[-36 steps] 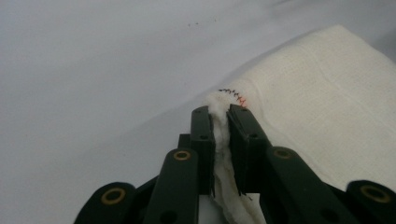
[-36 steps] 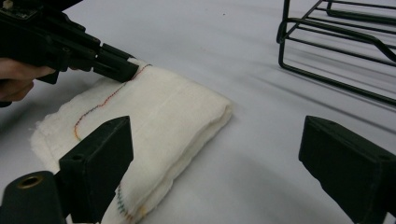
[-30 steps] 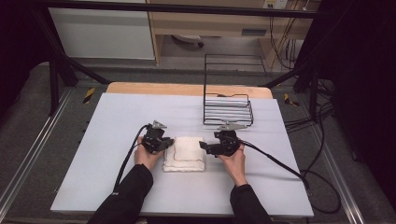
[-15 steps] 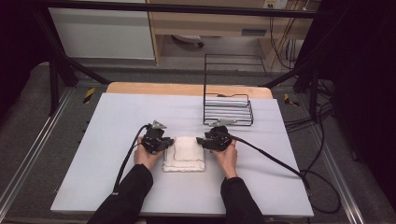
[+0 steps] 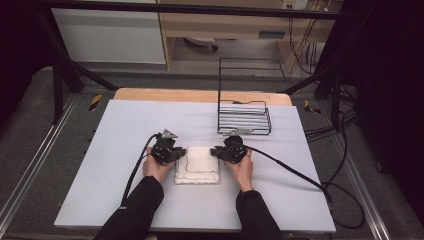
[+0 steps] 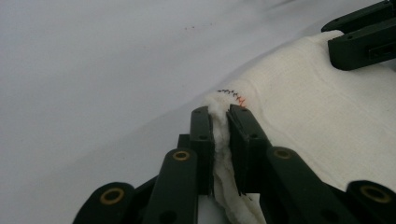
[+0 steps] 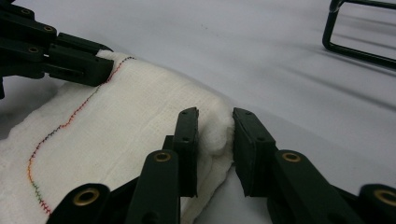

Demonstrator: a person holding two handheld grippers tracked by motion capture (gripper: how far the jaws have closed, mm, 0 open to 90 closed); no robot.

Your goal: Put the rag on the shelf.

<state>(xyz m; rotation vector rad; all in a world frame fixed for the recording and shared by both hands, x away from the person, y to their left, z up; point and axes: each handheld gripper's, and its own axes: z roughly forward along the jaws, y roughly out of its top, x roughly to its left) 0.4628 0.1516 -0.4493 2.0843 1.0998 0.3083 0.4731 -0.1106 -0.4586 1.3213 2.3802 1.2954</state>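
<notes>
The corner of the white cloth [image 6: 299, 112] gripped by the left gripper [image 6: 220, 122] is hidden between its jaws — only a pinched ridge is seen. In the right gripper view, whether the right gripper [image 7: 215, 125] is pressed on the cloth's fold cannot be told. The wire rack [image 7: 359, 32] is cut off by that picture's edge, and in the high view the stitching is too small to be made out.

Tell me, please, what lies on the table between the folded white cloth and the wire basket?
Nothing lies there. In the high view the stretch of table between the white cloth and the wire basket is bare.
</notes>
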